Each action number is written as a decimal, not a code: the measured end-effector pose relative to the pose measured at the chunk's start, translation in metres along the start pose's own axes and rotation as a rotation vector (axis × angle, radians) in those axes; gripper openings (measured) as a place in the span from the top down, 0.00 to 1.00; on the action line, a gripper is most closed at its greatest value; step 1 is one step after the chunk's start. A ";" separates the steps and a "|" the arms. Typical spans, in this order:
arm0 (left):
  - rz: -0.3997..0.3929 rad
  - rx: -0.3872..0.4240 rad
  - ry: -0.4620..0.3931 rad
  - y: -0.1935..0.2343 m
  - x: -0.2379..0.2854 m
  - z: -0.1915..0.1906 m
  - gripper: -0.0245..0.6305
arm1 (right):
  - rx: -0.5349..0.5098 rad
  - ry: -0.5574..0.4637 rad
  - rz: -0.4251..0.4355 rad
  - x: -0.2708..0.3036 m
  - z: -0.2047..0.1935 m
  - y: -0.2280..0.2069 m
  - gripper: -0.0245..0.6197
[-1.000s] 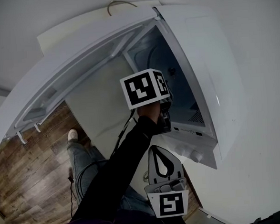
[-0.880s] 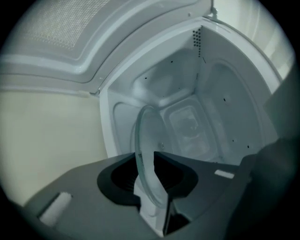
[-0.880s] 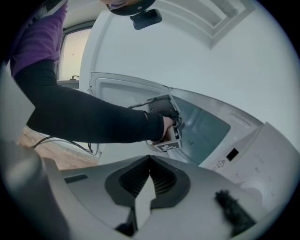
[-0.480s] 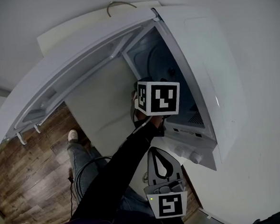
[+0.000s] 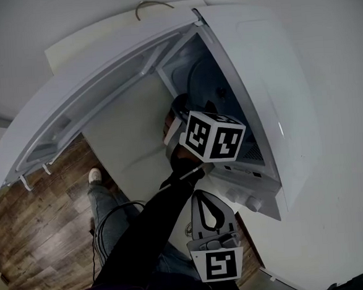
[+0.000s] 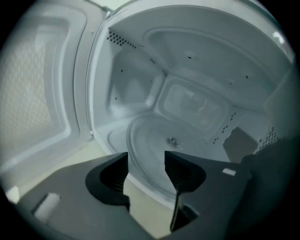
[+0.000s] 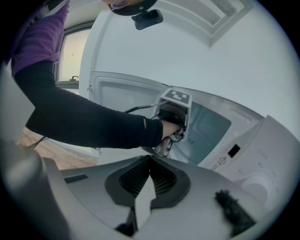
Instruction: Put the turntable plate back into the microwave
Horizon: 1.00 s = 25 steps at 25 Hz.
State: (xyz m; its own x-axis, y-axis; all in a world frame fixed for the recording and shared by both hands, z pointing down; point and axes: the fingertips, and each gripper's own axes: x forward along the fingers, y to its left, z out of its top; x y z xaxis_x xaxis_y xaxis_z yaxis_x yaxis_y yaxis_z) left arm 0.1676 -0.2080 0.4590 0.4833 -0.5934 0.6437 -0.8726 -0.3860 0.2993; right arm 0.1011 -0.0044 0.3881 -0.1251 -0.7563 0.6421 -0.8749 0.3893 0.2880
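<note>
Your left gripper point(image 6: 146, 161) is at the mouth of the microwave point(image 5: 271, 104), pointing in and down, with its jaws apart and opening. The near rim of the turntable plate point(image 6: 145, 136) shows in the gap, but the pads aren't pressing on it.

The plate is inside the cavity, lying flat on the cavity floor. It's a round glass disc, face up, and the small centre coupling point(image 6: 173, 140) shows at its middle. Its near edge sits just inside the door opening.

Your right gripper point(image 7: 150, 161) has its jaws together with nothing between them. You're holding it low, outside the microwave, just beside the control panel and its knob point(image 5: 255, 202).

The microwave door point(image 5: 91, 98) is swung fully open to the left in the head view. Your black sleeve point(image 5: 150, 224) runs up to the left gripper's marker cube point(image 5: 212, 136).

The microwave stands on a cream surface point(image 5: 131, 132). A dark wood-plank floor point(image 5: 32, 226) lies below it and a plain white wall point(image 5: 345, 179) is on the right.
</note>
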 end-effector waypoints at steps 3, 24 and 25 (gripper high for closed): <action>0.123 0.159 -0.095 0.009 -0.004 0.011 0.60 | 0.008 0.007 -0.004 -0.001 -0.003 -0.001 0.95; -0.175 0.199 -0.253 0.016 -0.141 -0.023 0.95 | 0.125 -0.129 -0.073 -0.014 0.041 -0.022 0.95; -0.192 0.213 -0.256 0.017 -0.153 -0.023 0.95 | 0.152 -0.134 -0.086 -0.016 0.045 -0.027 0.95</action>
State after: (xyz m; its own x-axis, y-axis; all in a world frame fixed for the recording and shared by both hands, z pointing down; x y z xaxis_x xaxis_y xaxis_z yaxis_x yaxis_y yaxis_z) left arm 0.0770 -0.1076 0.3825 0.6620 -0.6428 0.3854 -0.7432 -0.6292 0.2273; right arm 0.1055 -0.0262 0.3383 -0.0992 -0.8506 0.5163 -0.9443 0.2442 0.2208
